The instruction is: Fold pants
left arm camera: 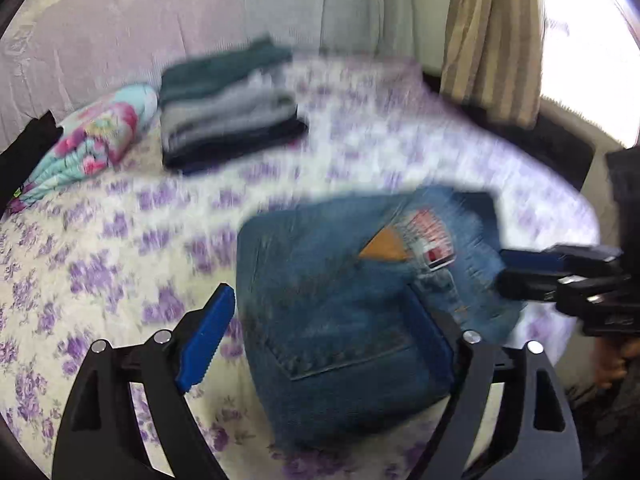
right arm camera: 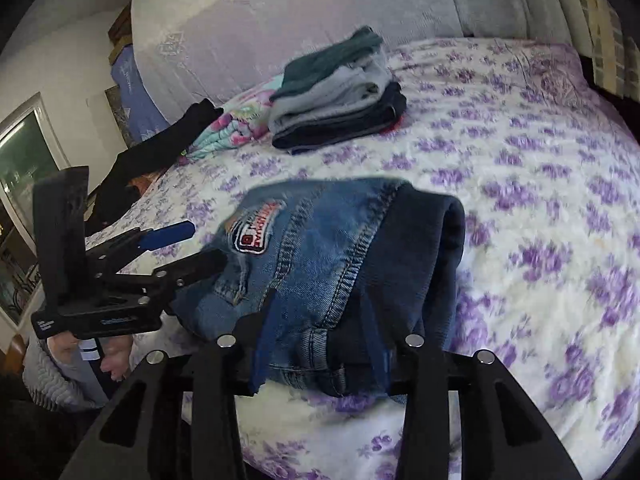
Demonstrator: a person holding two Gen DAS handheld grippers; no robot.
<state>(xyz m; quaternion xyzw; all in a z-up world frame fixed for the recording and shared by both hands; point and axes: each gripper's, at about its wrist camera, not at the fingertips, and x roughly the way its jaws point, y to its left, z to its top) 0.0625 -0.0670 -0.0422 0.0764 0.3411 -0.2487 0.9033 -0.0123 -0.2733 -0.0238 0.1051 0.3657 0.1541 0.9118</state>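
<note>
1. Left gripper: spread wide, astride the folded jeans, one blue finger out over the bed sheet, the other low on the denim near the back pocket; nothing pinched.
2. Right gripper: narrowed but not fully together, a thick bunch of denim at the waistband between the blue fingers. Cannot tell if the pads really press or only stand beside the cloth, because of blur.
3. Place of the jeans: a compact folded bundle at the near part of the bed, label patch on top, dark inner lining rolled at the far side. Not lying flat; the right edge seems lifted.
4. Further out: a stack of folded clothes near the pillow, well apart from the jeans. Probably the goal for this bundle.
5. Judged stage: fold nearly complete, tidying or transfer left.
6. To do the step well:
   - Close the left gripper on all layers of the near edge, not only the top one.
   - Keep both sides at equal height, so that the bundle does not open.
   - Move slowly; thick denim slips and unrolls easily.
   - Put down flat, then press the top once to settle the seams.
</note>
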